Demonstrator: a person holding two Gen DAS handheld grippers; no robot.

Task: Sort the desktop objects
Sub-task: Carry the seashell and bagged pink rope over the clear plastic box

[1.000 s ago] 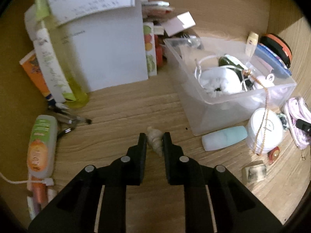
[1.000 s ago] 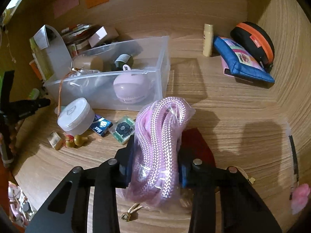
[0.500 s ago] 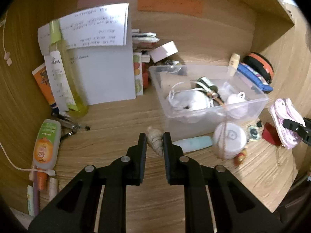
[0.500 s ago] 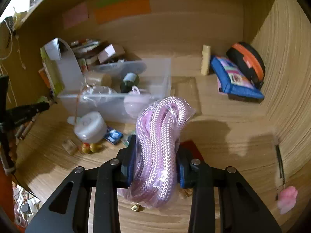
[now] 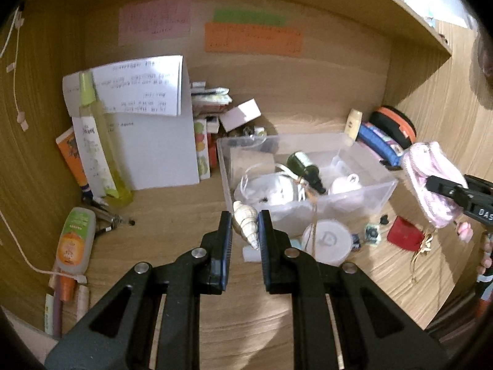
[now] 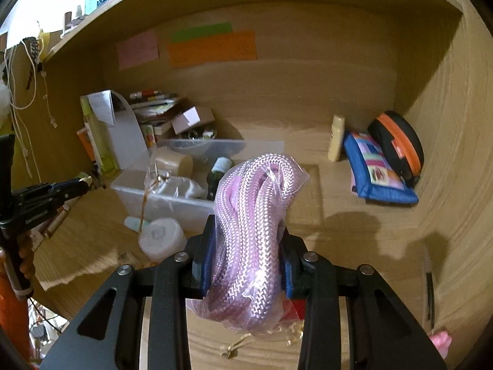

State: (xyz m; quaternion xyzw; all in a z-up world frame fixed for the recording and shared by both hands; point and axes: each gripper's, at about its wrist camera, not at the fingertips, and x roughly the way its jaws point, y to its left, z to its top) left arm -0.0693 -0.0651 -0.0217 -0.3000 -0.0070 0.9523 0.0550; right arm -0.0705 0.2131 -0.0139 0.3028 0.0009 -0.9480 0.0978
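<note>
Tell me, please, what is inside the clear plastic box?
In the clear plastic box lie a dark green bottle, a tan roll, white bundled items and a pale round object. Anything beneath them is covered.

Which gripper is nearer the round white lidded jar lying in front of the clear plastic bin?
Left. The left gripper, holding a seashell, hovers just left of the jar. The right gripper, clamping bagged pink rope, is farther off to its right.

Writing on orange note (image 5: 253, 37) too small to read; red pouch (image 6: 292, 305) mostly hidden behind bagged rope (image 6: 252, 231).
</note>
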